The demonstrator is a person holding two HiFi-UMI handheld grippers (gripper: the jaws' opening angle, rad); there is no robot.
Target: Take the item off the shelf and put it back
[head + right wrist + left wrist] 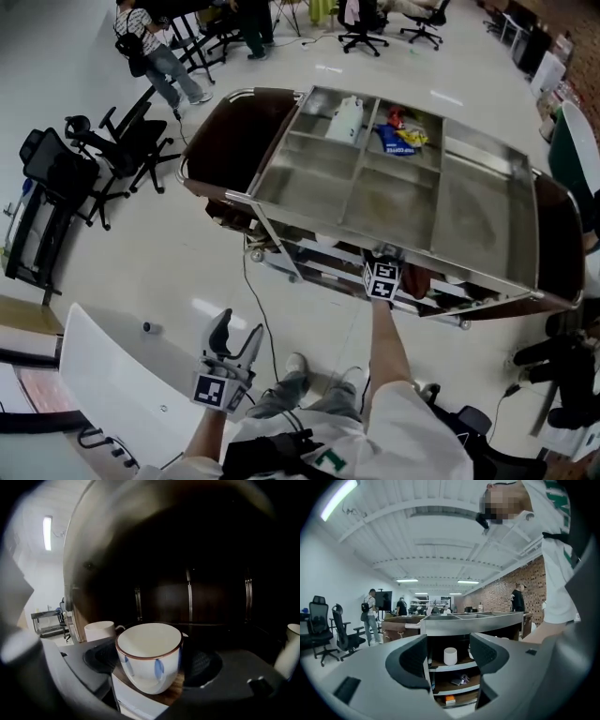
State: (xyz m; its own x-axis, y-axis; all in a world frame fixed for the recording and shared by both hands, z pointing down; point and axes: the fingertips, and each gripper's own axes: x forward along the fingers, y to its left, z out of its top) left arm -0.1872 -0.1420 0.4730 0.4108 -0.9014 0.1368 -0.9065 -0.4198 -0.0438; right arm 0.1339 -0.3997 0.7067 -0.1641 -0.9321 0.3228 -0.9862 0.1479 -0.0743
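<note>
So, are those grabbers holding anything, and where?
Left gripper: nothing. Right gripper straddles the blue-marked cup by its sides on the shelf; a firm grip cannot be told.

The cup is rounded and white, with a thin brown rim and blue drop-shaped marks down its side. It stands upright and empty, its mouth open to the camera. It fills the lower middle of the right gripper view, its base on the front edge of the wooden shelf, with the right gripper fingers against its two sides
</note>
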